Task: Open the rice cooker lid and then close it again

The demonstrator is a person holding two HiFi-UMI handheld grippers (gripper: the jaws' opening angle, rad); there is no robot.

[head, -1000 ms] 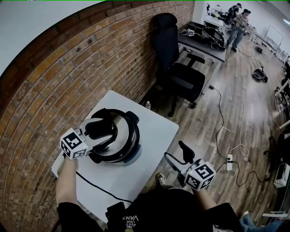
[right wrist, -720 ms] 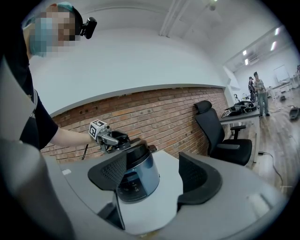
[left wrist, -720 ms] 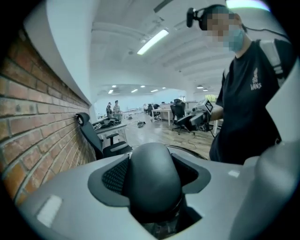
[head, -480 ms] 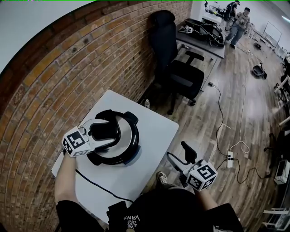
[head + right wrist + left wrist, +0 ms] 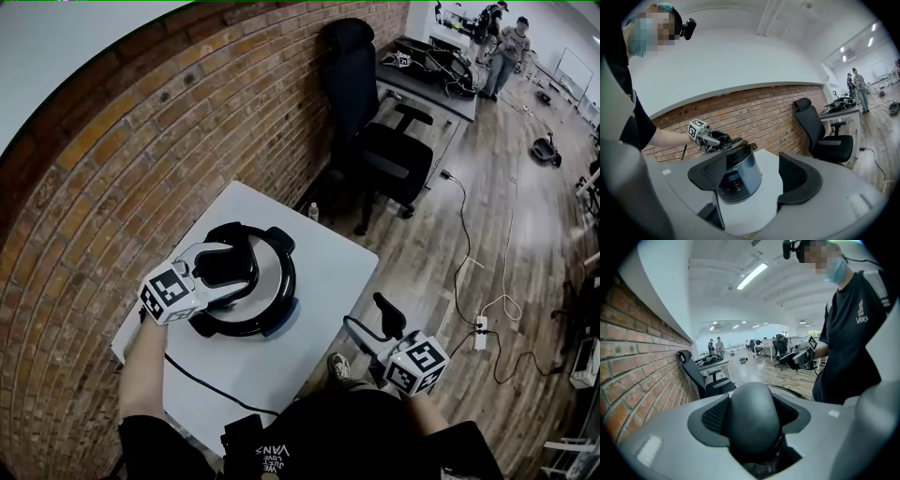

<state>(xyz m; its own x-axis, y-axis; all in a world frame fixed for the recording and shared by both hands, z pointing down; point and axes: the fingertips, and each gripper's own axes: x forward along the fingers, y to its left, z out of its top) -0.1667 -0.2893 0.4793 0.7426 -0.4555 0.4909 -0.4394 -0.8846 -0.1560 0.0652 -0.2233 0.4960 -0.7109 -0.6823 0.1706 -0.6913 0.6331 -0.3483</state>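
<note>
Two risks: left gripper (image 5: 228,270) pinches the lid handle (image 5: 754,420) of the rice cooker (image 5: 275,281) on the table (image 5: 323,272); the smooth handle could slip out, or the cooker could drag; right gripper (image 5: 367,319) spread, empty.

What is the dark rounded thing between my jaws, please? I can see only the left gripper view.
Observer: The black handle of a rice cooker's lid; the left gripper is clamped on it.
Operator: Is the lid up?
Observer: No, it sits down on the blue-grey body.
Operator: And the other one?
Observer: The right gripper is open and empty, held beside the white table.
</note>
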